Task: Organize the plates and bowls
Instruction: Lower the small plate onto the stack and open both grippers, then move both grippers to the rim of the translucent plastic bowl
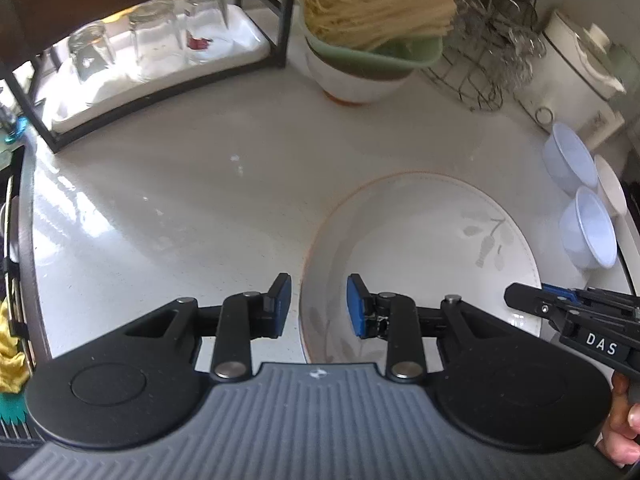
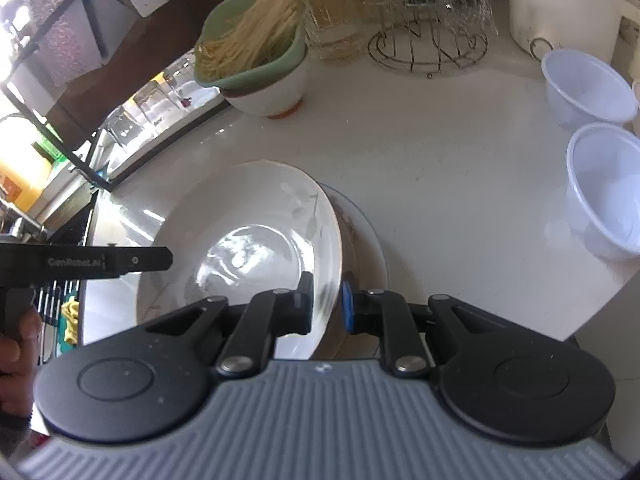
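Observation:
A white plate with a grey leaf print is held tilted above the pale counter. My right gripper is shut on the plate's right rim. A second plate lies flat under it on the counter. My left gripper is open, its jaws astride the plate's left rim without clamping it. The right gripper also shows in the left wrist view at the plate's right edge. Two pale blue plastic bowls stand at the right.
A green bowl of dry noodles sits stacked in a white bowl at the back. A black rack with upturned glasses stands back left. A wire glass stand and a white cooker stand at the back right.

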